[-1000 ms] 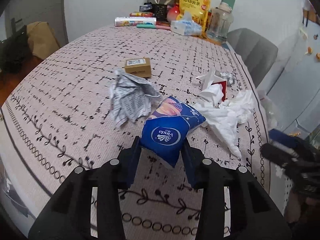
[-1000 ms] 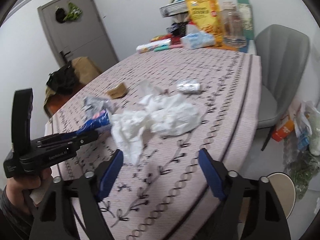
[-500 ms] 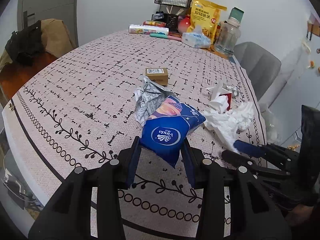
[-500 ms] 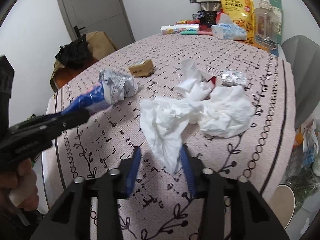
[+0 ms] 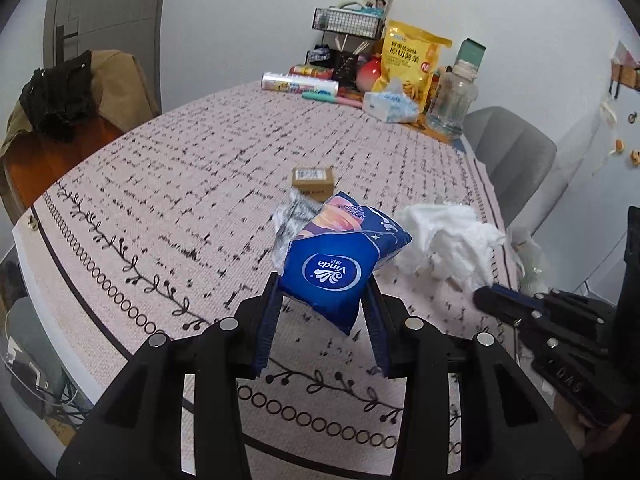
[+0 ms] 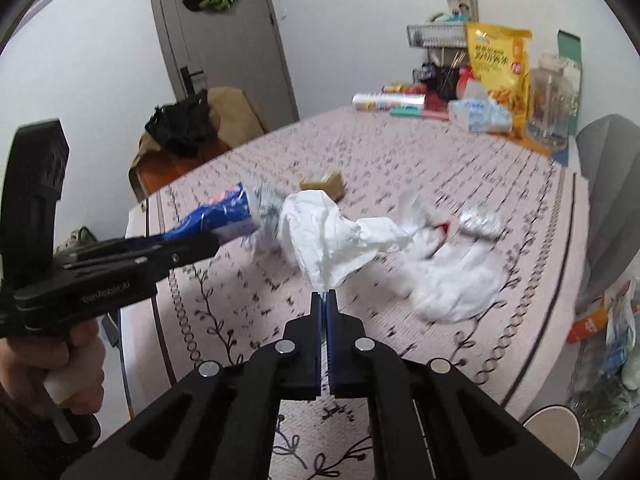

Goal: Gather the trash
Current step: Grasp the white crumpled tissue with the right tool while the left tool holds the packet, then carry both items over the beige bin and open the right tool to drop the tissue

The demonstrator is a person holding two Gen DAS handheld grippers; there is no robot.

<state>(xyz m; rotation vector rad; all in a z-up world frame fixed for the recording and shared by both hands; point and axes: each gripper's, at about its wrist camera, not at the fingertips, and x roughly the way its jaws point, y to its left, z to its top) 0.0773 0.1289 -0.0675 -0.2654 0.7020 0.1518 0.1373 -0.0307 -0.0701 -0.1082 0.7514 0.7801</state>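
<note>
My left gripper [image 5: 325,300] is shut on a blue Vinda tissue packet [image 5: 340,264] and holds it above the table; the packet also shows in the right wrist view [image 6: 224,212]. My right gripper [image 6: 325,300] is shut on a crumpled white tissue [image 6: 332,236] lifted off the table. More white tissue [image 6: 460,280] lies on the patterned tablecloth [image 5: 160,200], with a foil ball [image 6: 480,220] beside it. A crumpled printed paper [image 5: 294,216] and a small cardboard box [image 5: 313,178] lie behind the packet.
Snack bag [image 5: 412,60], tissue pack [image 5: 390,106], clear jar [image 5: 452,100] and a wire rack [image 5: 346,24] stand at the table's far end. A grey chair [image 5: 508,156] is at the right. Bags of trash [image 6: 608,340] lie on the floor at the right.
My right gripper has closed on the white tissue and lifted it off the table. My left gripper has pulled back and up with the blue packet.
</note>
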